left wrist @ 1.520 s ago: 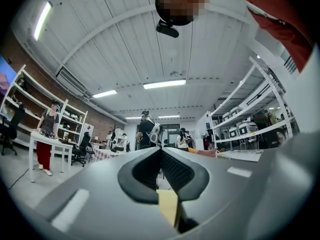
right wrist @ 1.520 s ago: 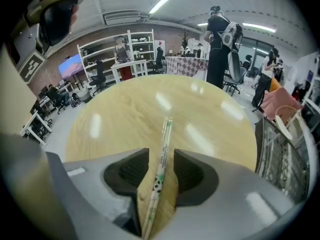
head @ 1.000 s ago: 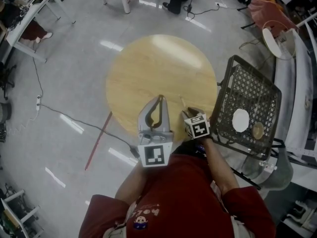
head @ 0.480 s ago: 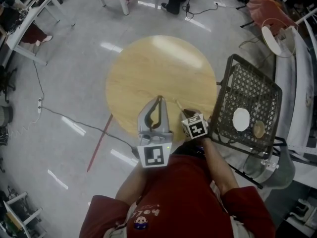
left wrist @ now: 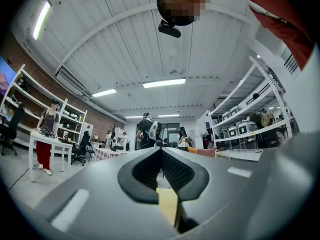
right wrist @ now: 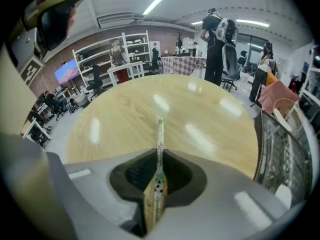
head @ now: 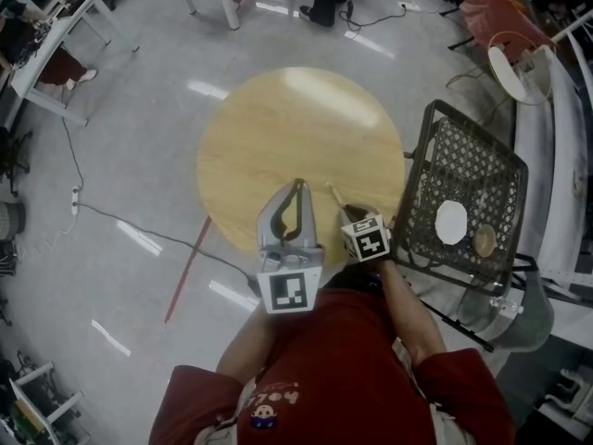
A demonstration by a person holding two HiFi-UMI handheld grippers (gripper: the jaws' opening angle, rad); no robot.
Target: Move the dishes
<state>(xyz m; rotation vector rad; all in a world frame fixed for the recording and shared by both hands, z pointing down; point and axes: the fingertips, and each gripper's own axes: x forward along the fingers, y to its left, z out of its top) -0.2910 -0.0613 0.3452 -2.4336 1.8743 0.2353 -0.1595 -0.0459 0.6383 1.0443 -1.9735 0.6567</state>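
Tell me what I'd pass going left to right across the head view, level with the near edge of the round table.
red stick on the floor → left gripper, shut → right gripper, its jaws just closed further onto wrapped chopsticks → wire basket

The left gripper (head: 298, 185) is held out in front of the chest, pointing about level, its jaws pressed together with nothing between them. Just beside it, the right gripper (head: 346, 213) tilts steeply downward; its jaws have just been closing and clamp a thin paper-wrapped stick (right wrist: 159, 134). The left forearm (head: 246, 341) and right forearm (head: 411, 309) reach forward, elbows bent.
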